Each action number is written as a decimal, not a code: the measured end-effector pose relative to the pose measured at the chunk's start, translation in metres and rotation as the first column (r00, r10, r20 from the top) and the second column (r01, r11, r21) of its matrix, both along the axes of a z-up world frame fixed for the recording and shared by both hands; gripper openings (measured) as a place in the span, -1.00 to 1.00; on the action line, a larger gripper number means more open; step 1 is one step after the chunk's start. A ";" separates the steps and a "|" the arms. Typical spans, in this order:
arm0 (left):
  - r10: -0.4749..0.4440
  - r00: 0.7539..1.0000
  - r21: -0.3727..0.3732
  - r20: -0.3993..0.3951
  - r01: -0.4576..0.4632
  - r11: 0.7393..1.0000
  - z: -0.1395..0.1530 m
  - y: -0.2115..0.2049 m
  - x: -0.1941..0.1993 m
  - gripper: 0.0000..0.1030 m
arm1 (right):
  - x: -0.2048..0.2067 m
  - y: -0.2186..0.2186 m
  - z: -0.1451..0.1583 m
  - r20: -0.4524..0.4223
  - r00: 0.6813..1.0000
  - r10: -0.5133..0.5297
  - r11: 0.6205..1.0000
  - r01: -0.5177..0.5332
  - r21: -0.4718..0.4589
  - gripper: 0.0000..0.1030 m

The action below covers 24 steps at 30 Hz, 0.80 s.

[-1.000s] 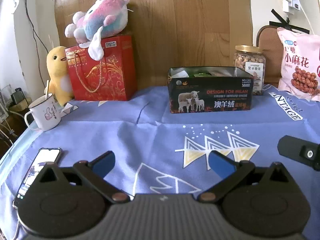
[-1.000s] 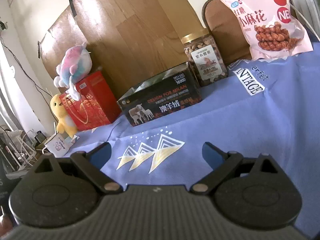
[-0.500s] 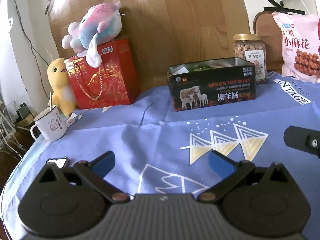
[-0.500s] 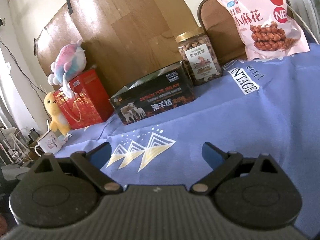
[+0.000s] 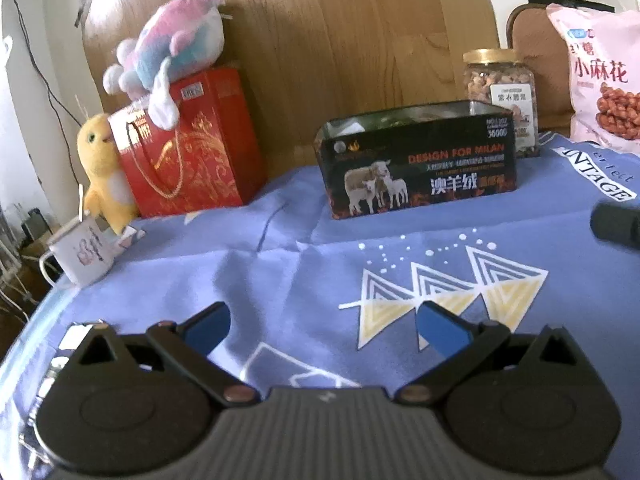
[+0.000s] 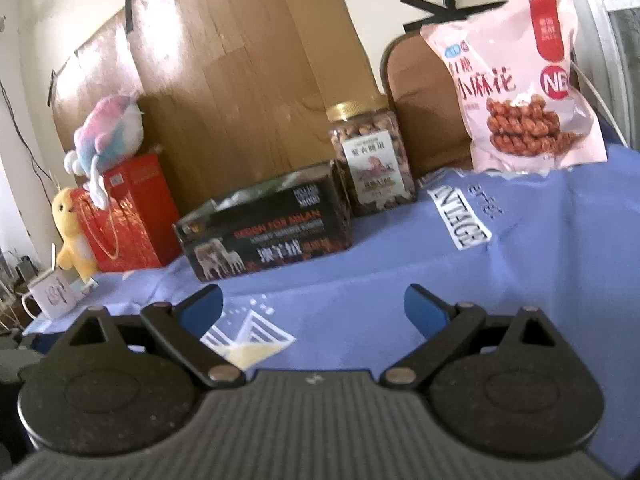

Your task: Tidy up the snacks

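Observation:
A black open-topped box (image 5: 420, 160) (image 6: 264, 232) with sheep printed on it stands at the back of the blue tablecloth, with packets showing inside it. To its right stands a gold-lidded jar of nuts (image 5: 500, 96) (image 6: 370, 160). A pink snack bag (image 5: 604, 80) (image 6: 516, 88) leans upright at the far right. My left gripper (image 5: 322, 326) hangs open over the cloth, well short of the box, with nothing between its fingers. My right gripper (image 6: 314, 308) is also open and holds nothing, low over the cloth in front of the jar.
A red gift bag (image 5: 188, 152) with a pastel plush toy (image 5: 172, 52) on top stands at the back left, beside a yellow plush duck (image 5: 102, 168). A white mug (image 5: 82, 252) sits near the left table edge. A wooden board (image 5: 340, 40) backs the table.
Both grippers have moved forward toward the back of the table, so the box, jar and bag look larger. The phone by the left gripper has slipped out of view. Both stay open.

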<state>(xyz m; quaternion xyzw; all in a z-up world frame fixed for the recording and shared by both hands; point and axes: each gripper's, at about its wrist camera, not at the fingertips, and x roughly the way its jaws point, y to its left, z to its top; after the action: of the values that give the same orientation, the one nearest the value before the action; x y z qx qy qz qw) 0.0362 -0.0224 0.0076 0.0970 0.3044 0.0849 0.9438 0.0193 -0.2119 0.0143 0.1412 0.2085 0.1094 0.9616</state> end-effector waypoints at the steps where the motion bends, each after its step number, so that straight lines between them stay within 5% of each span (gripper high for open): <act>1: -0.001 1.000 -0.013 -0.011 0.001 1.000 -0.002 0.001 0.003 1.00 | 0.002 0.000 -0.004 -0.015 1.000 0.000 1.000 0.000 -0.009 0.92; 24: 0.011 1.000 -0.021 -0.015 -0.011 1.000 -0.013 0.003 0.006 1.00 | 0.002 0.001 -0.006 -0.011 0.999 0.047 0.999 -0.046 0.018 0.92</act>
<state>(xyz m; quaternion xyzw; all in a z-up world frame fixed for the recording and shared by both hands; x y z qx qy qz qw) 0.0421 -0.0197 -0.0059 0.0861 0.3127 0.0862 0.9420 0.0217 -0.2111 0.0087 0.1457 0.2164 0.1328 0.9562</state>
